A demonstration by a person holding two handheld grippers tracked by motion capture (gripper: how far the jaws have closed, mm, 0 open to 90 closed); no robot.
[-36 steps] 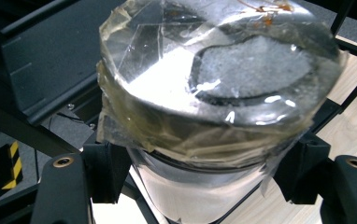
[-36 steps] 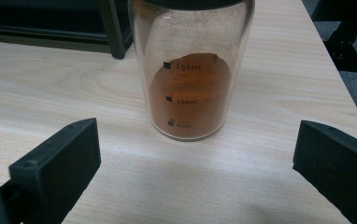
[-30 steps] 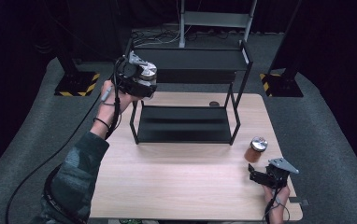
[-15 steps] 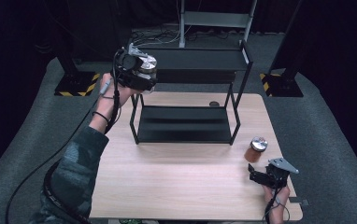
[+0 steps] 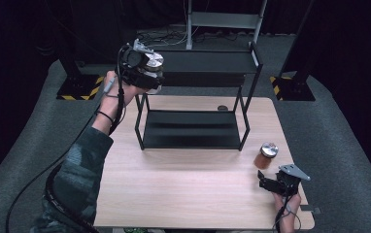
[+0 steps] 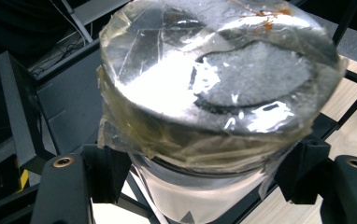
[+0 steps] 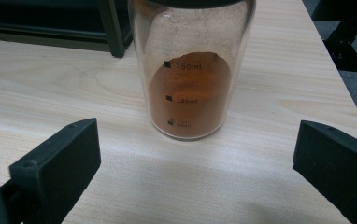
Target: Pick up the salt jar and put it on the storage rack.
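Note:
My left gripper is shut on a glass jar with a silvery lid wrapped in clear tape, held up in the air at the left end of the black rack's top shelf. In the left gripper view the jar sits between the two black jaws of that gripper. A second jar with orange-brown powder stands on the table near its right front. My right gripper lies just in front of it. In the right gripper view this gripper is open, with the powder jar a little beyond the pads.
The black two-tier rack stands at the back middle of the wooden table, its lower shelf bare. A small dark round thing lies behind it. Stands with yellow-black striped bases flank the table on the grey floor.
The left hand has lifted the taped jar slightly higher beside the top shelf's left end. The right gripper and the powder jar have not moved.

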